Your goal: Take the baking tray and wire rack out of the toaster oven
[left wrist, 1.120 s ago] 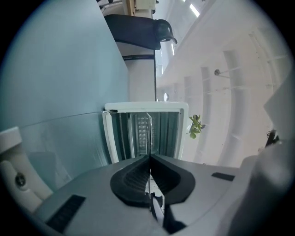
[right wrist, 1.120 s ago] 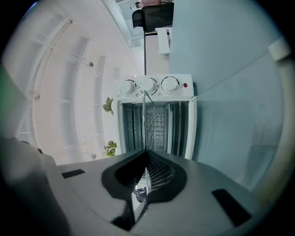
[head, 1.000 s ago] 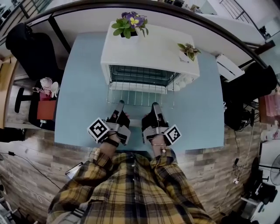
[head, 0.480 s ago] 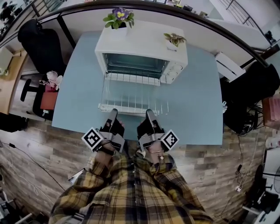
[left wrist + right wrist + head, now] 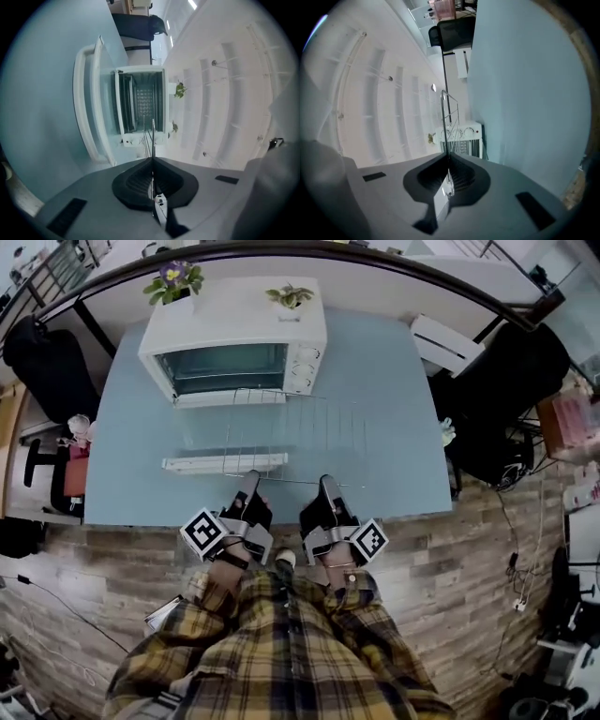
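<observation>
The white toaster oven (image 5: 230, 343) stands at the back left of the pale blue table (image 5: 403, 456), its glass door (image 5: 223, 463) folded down flat. The wire rack (image 5: 300, 427) hangs level outside the oven, over the door and to its right. My left gripper (image 5: 251, 480) and right gripper (image 5: 328, 482) are both shut on the rack's near edge wire. In the left gripper view the wire rack (image 5: 153, 133) runs edge-on from the left gripper (image 5: 152, 159) toward the oven (image 5: 140, 105). The right gripper (image 5: 447, 157) pinches the rack (image 5: 449, 117) likewise. I cannot make out a baking tray in the dark cavity.
Two potted plants (image 5: 172, 277) (image 5: 289, 296) sit on top of the oven. A white device (image 5: 450, 338) lies at the table's back right, beside a black chair (image 5: 506, 381). Another black chair (image 5: 37, 352) stands left. The person's plaid shirt (image 5: 281, 652) is at the table's near edge.
Both grippers have drawn back toward the person with the wire rack. It was partly in the oven's mouth and now hangs wholly outside, shifted right of the oven.
</observation>
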`<control>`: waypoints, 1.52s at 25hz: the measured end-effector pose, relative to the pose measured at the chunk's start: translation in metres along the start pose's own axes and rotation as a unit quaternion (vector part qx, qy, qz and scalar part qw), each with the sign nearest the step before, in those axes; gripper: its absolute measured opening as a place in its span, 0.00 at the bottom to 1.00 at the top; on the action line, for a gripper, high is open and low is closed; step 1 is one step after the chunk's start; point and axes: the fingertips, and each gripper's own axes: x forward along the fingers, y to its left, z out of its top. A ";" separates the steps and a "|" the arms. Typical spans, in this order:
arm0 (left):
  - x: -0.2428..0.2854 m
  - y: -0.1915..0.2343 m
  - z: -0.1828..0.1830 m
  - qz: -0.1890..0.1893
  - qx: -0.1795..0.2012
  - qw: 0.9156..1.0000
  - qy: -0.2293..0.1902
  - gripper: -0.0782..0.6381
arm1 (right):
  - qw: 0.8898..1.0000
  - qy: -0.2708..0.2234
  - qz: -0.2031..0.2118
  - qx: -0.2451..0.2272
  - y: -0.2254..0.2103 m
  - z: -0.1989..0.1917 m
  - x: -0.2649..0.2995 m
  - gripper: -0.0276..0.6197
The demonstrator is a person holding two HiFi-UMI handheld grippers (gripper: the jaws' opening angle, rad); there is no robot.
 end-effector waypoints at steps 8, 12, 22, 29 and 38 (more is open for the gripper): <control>0.059 0.017 -0.117 0.011 -0.020 0.989 0.149 0.11 | 0.990 -0.140 -0.015 -0.014 0.000 0.099 -0.084 0.06; 0.071 0.034 -0.159 0.031 -0.035 0.979 0.199 0.11 | 0.980 -0.193 -0.036 -0.017 -0.008 0.127 -0.120 0.06; 0.064 0.087 -0.171 0.116 -0.019 0.969 0.219 0.11 | 0.971 -0.218 -0.090 0.032 -0.058 0.128 -0.148 0.06; 0.053 0.123 -0.146 0.193 -0.040 0.963 0.181 0.12 | 0.960 -0.231 -0.146 0.054 -0.089 0.112 -0.137 0.06; 0.024 0.124 -0.137 0.216 -0.049 0.958 0.180 0.30 | 0.950 -0.227 -0.193 0.096 -0.111 0.102 -0.129 0.07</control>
